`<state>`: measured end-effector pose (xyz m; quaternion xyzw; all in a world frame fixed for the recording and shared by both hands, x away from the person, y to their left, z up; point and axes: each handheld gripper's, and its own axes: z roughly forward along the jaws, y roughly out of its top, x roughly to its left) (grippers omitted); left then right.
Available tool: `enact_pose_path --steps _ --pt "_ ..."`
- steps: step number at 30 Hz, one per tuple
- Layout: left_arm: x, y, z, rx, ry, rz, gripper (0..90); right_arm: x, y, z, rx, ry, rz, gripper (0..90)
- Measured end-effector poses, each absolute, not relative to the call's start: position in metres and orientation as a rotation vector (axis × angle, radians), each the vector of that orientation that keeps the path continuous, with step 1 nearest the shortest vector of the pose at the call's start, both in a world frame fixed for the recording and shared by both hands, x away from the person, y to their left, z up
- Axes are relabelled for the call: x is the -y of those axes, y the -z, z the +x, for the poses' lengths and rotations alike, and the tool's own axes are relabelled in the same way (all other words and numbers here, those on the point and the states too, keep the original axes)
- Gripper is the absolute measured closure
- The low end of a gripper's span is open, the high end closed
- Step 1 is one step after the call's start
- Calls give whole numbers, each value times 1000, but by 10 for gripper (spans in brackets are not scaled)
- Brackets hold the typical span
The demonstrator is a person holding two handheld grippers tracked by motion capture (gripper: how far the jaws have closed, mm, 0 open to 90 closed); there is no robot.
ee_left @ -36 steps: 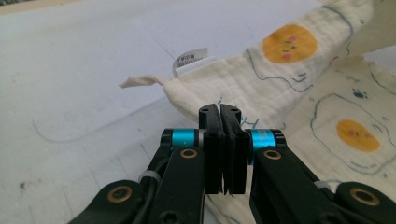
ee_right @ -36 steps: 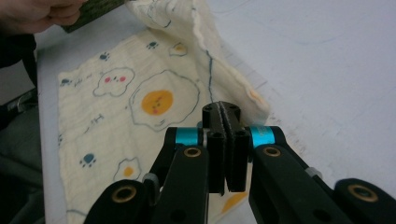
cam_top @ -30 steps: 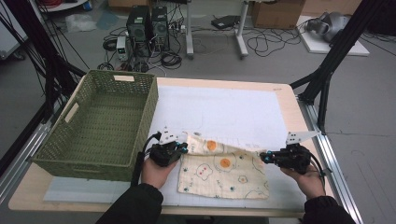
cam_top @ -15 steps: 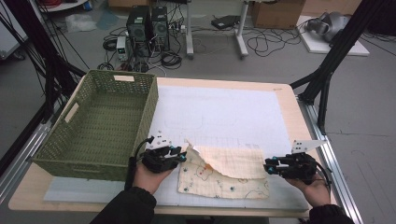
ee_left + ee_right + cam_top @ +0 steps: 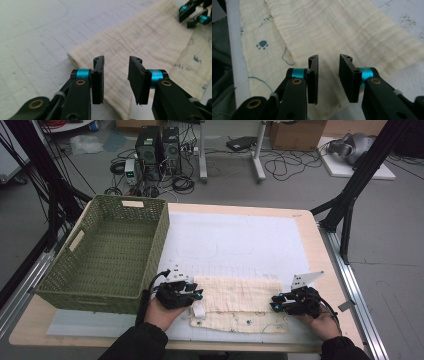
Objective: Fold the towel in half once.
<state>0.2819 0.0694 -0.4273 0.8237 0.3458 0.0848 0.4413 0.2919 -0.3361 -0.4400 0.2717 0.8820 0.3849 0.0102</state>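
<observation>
A green woven wicker basket, rectangular w/ slot handles, sits at the table's left, its near right corner just beside the left gripper; nothing lies between the 2 grippers except the cloth itself. The cream crinkled muslin cloth lies flat on the white gridded mat near the table's front edge, folded over so the plain ribbed upper layer covers most of a lower layer printed w/ small blue paw marks & thin outlines, which peeks out along the near edge. Left gripper sits at the cloth's left end, its jaws parted w/ a clear gap, having just opened; cloth lies beneath them, not pinched. Right gripper is at the cloth's right end, jaws also apart, having opened & then closed in a little, nothing clamped. Pale wood table edge frames the mat.
</observation>
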Motion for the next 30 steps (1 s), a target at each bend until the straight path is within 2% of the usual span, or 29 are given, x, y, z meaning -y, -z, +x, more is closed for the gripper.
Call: enact_pose_path --steps 4,7,23,30 --pt "-57 440 279 -814 -184 2120 760 333 439 288 -2736 -1133 768 831" --pt "-50 445 277 -796 -206 2137 885 332 438 288 -2759 -1135 770 879" --pt "-63 429 279 -832 -188 2059 897 336 414 290 -2715 -1260 774 886" --pt "-66 426 278 -836 -178 2045 897 337 417 289 -2727 -1265 798 885"
